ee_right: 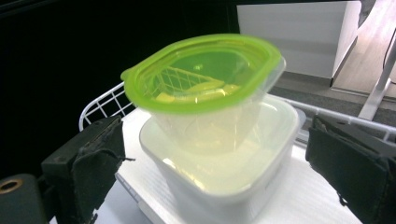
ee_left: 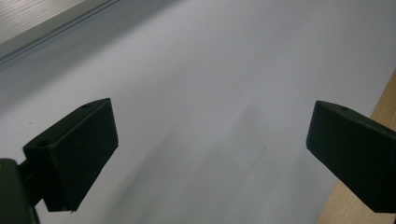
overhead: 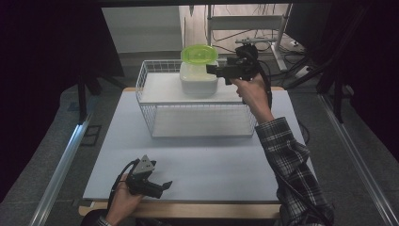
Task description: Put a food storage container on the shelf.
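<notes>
White wire basket on a pale table; metal shelving frame behind.

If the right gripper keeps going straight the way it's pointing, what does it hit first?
Probably the stacked containers: the right gripper points at the white tub with the green-lidded clear container resting in it, centred between its open fingers. Which of the two meets first is unclear.

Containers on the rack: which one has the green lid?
The clear upper container, nested in the larger white container beneath it; only the upper one carries the green lid.
</notes>
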`<state>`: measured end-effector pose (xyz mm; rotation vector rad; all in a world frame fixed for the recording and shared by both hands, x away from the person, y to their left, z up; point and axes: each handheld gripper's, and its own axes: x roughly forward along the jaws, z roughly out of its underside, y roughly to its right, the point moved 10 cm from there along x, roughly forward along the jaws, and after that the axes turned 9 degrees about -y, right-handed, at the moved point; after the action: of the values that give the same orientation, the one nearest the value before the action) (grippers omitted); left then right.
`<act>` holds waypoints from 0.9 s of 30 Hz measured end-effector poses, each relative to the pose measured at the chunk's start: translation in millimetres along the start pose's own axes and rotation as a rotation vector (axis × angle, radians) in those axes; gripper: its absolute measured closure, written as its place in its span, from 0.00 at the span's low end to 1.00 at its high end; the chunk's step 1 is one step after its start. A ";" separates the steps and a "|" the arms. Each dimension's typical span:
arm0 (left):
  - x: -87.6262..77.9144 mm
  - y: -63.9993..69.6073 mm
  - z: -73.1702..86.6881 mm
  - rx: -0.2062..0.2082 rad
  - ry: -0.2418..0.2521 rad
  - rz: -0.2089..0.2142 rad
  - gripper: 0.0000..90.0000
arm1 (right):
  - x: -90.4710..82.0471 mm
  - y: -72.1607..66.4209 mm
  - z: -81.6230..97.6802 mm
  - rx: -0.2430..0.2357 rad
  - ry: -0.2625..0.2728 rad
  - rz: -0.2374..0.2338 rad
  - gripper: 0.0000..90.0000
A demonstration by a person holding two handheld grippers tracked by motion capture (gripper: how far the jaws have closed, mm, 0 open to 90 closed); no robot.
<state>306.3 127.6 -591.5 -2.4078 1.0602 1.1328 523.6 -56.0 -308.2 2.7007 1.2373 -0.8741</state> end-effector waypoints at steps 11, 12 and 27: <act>-0.1 2.1 -2.4 -0.017 0.020 0.019 0.02 | -10.2 -2.5 23.3 -0.036 -0.006 0.001 0.06; 0.0 2.2 -2.3 -0.016 0.019 0.018 0.02 | -10.8 -3.1 24.9 -0.039 -0.007 0.002 0.06; 0.6 3.0 -1.7 -0.001 0.012 0.017 0.02 | -4.6 -15.9 59.8 -0.109 -0.034 0.003 0.06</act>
<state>305.4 124.3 -590.6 -2.4138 1.0858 1.1257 481.7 -64.1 -353.1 2.5916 1.2359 -0.8229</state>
